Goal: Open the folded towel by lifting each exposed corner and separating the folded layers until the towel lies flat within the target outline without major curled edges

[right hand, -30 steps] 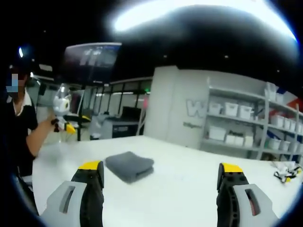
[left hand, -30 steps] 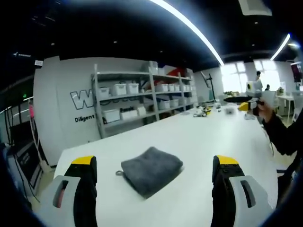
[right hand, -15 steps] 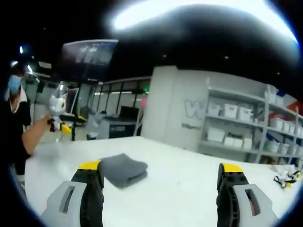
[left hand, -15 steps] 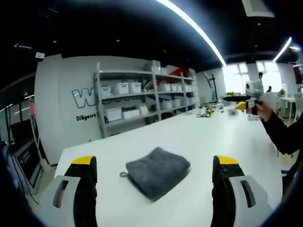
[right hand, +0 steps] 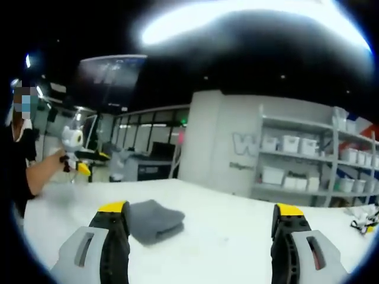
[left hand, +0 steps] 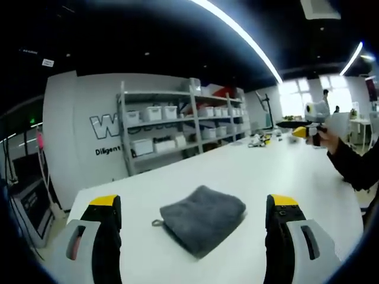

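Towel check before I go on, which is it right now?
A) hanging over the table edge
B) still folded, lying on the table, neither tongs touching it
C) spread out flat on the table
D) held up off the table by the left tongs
B: the grey towel lies as a folded stack on the white table, and the left tongs stand open and apart from it.

Towel (left hand: 203,219): soft grey cloth, matt, slightly nubby. Table (left hand: 260,171): smooth white top, faint sheen. Left gripper (left hand: 192,236) and right gripper (right hand: 201,239): grey and yellow plastic, looked smooth. Shelving (left hand: 177,127): pale metal.
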